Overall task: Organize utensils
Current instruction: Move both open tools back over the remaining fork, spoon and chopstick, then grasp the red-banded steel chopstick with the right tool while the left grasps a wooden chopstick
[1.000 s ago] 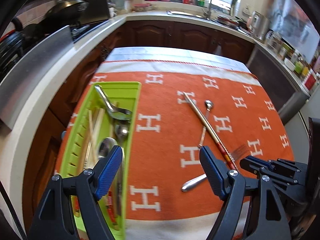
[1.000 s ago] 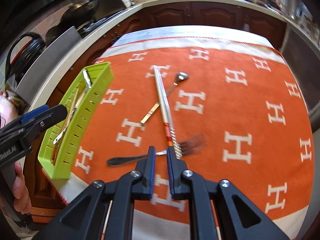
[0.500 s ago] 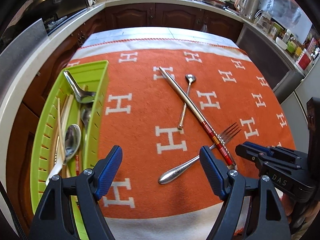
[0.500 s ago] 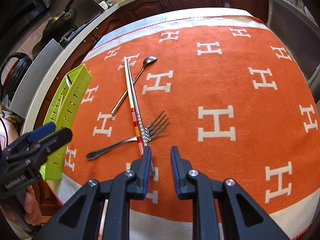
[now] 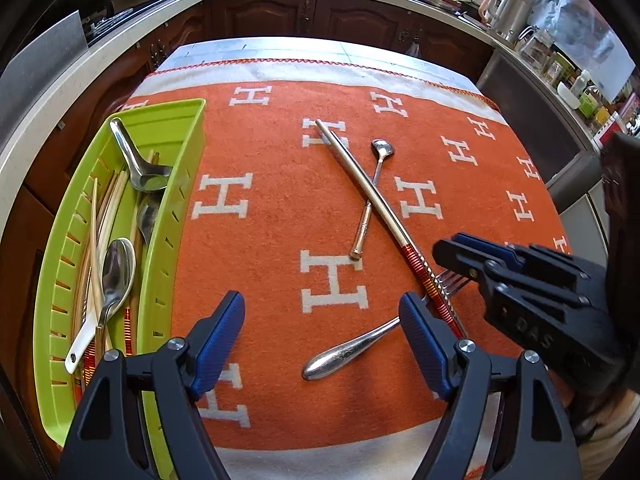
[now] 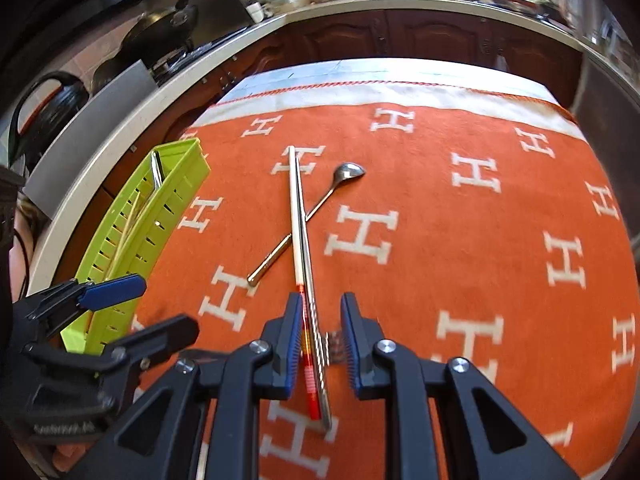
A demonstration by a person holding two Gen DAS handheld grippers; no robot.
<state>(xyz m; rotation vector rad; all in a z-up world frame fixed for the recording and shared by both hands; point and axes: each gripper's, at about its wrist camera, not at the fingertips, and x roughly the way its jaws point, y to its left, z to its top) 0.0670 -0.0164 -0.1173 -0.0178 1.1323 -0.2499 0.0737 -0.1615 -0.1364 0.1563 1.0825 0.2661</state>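
A pair of metal chopsticks with red-striped ends lies diagonally on the orange cloth, crossing a small slim spoon and a fork. My right gripper is open, its jaws on either side of the chopsticks' striped end without closing on them; it also shows in the left wrist view. My left gripper is open and empty above the cloth's near edge. A green tray at the left holds spoons and chopsticks.
The orange cloth with white H marks covers the table. The green tray sits at its left edge. Kitchen counters with a stove and pans run behind. My left gripper shows in the right wrist view.
My right gripper has opened wider and moved forward, so its jaws now straddle the chopsticks' striped end. My left gripper has shifted right, away from the tray.
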